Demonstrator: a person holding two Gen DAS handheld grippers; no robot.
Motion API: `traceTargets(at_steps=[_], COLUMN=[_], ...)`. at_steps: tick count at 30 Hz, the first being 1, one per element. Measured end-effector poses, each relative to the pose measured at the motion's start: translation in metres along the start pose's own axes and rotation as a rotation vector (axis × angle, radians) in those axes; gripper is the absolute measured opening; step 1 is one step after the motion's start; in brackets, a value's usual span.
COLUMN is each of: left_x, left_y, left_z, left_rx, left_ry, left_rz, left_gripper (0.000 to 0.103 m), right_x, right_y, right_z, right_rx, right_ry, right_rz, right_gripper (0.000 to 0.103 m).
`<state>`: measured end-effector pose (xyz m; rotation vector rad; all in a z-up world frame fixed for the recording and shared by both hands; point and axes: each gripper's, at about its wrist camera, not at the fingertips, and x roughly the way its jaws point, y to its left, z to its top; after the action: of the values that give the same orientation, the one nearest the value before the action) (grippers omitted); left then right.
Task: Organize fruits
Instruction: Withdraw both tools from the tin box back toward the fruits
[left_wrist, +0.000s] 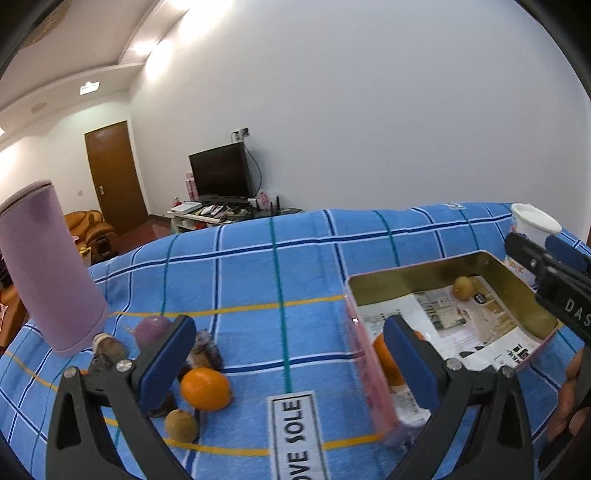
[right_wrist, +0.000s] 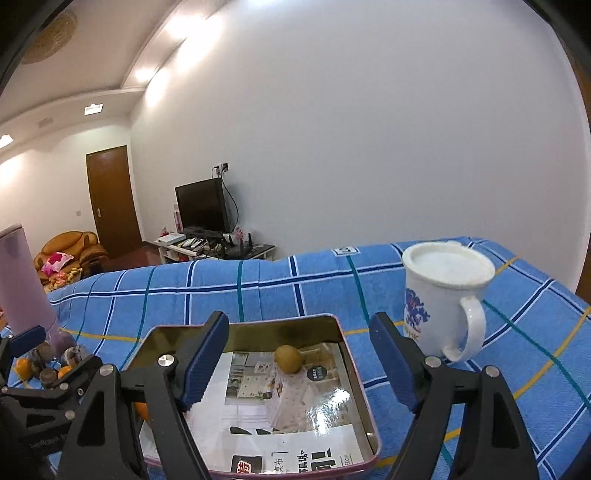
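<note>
Over the tin (right_wrist: 347, 354), both the left claw (left_wrist: 288, 354) and right claw (right_wrist: 299, 354) hang spread (empty); inside sit a kiwi (right_wrist: 288, 358) and an orange (left_wrist: 386, 356).

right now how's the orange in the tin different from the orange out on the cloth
The orange in the tin lies inside the tray, half hidden behind its near wall and the left gripper. The orange on the cloth sits in full view beside the other loose fruit. Both share the same bright orange colour.
</note>
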<state>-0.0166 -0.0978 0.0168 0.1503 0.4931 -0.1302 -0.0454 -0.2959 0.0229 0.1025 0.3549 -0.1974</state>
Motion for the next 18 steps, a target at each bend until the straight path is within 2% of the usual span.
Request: traceTargets(at_steps=[11,18], left_x=[-0.003,-0.005], left_y=[0.025,0.045], left_z=[-0.011,-0.016], left_rx=[-0.014,-0.029], left_ry=[0.015,0.023], left_rz=[0.034,0.052], left_gripper=[0.103,0.103], right_x=[-0.015,-0.014], right_y=[0.02,0.023], right_z=[-0.006,-0.007], right_rx=[-0.048,-0.027], right_ry=[-0.032,-0.021], right_rz=[-0.018,-0.028], right_gripper=[0.08,0.08])
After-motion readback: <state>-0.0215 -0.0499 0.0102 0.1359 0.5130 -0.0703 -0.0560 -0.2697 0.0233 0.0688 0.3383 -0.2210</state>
